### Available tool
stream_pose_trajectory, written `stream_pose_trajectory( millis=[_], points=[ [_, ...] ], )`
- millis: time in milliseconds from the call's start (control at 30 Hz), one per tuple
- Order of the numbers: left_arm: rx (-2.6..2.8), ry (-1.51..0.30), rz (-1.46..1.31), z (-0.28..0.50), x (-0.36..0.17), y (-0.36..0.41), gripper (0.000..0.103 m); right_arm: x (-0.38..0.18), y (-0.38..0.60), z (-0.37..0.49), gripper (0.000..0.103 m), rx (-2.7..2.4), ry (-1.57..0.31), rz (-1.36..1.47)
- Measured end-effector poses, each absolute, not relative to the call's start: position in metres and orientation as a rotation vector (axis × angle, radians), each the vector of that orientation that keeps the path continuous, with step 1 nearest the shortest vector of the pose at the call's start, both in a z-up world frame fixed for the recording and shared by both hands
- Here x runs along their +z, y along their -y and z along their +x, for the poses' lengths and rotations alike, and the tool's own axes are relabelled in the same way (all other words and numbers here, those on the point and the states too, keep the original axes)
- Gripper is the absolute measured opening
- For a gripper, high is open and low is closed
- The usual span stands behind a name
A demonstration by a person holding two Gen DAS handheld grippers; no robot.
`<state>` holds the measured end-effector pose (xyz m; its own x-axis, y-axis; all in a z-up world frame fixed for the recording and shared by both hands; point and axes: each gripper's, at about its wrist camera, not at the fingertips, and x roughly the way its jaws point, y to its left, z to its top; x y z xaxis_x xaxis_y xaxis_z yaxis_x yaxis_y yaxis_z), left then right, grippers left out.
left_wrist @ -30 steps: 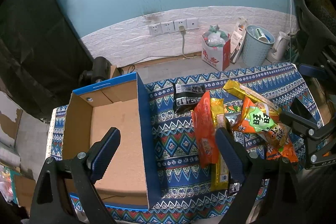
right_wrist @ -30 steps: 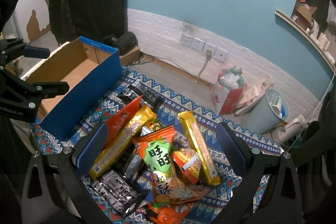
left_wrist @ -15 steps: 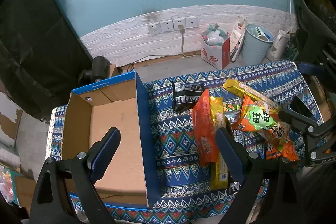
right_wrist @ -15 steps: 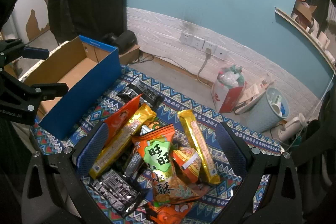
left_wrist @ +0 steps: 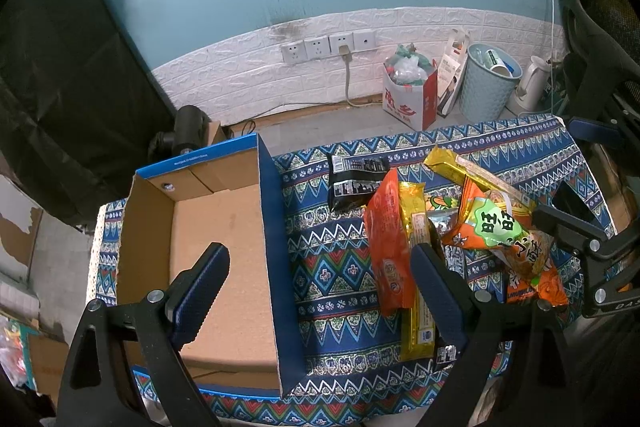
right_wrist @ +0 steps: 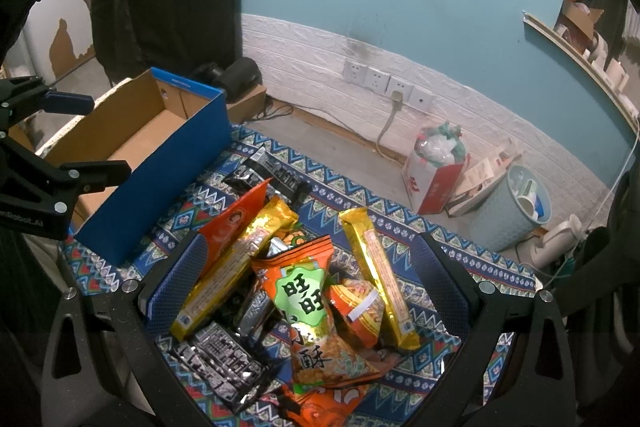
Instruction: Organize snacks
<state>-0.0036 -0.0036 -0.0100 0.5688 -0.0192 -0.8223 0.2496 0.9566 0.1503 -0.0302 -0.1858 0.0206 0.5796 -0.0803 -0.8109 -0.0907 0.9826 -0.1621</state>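
An empty blue cardboard box (left_wrist: 272, 227) (right_wrist: 160, 167) sits on the left of the patterned tablecloth (left_wrist: 332, 263). A pile of snack packs lies to its right: an orange-and-green bag (right_wrist: 308, 299) (left_wrist: 496, 231), a red-orange pack (left_wrist: 388, 247) (right_wrist: 236, 219), gold bars (right_wrist: 376, 267) (left_wrist: 416, 267) and black packs (left_wrist: 352, 183) (right_wrist: 220, 351). My left gripper (left_wrist: 320, 279) is open and empty above the box's right wall. My right gripper (right_wrist: 308, 279) is open and empty above the pile; it also shows in the left wrist view (left_wrist: 580, 243).
Behind the table, the floor holds a red-and-white bag (left_wrist: 408, 95), a light blue bin (left_wrist: 488, 83) and a white kettle (left_wrist: 532, 83). Wall sockets (left_wrist: 328, 45) with a plugged cable sit on the white brick strip. A black curtain (left_wrist: 60, 67) hangs at left.
Both views have shifted only slightly. Nothing on the table has moved and both grippers stay open.
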Motion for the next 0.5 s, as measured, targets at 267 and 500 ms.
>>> stream_pose_trajectory(
  millis=[267, 500],
  points=[
    [-0.16, -0.958, 0.263, -0.0041, -0.0107, 0.0037, 0.093, 0.0199, 0.1864, -0.0306, 0.1, 0.005, -0.956, -0.195],
    [-0.173, -0.983, 0.26, -0.0024, -0.0185, 0.0048, 0.093, 0.0186, 0.1859, -0.0311, 0.1, 0.006, -0.964, -0.198]
  ],
)
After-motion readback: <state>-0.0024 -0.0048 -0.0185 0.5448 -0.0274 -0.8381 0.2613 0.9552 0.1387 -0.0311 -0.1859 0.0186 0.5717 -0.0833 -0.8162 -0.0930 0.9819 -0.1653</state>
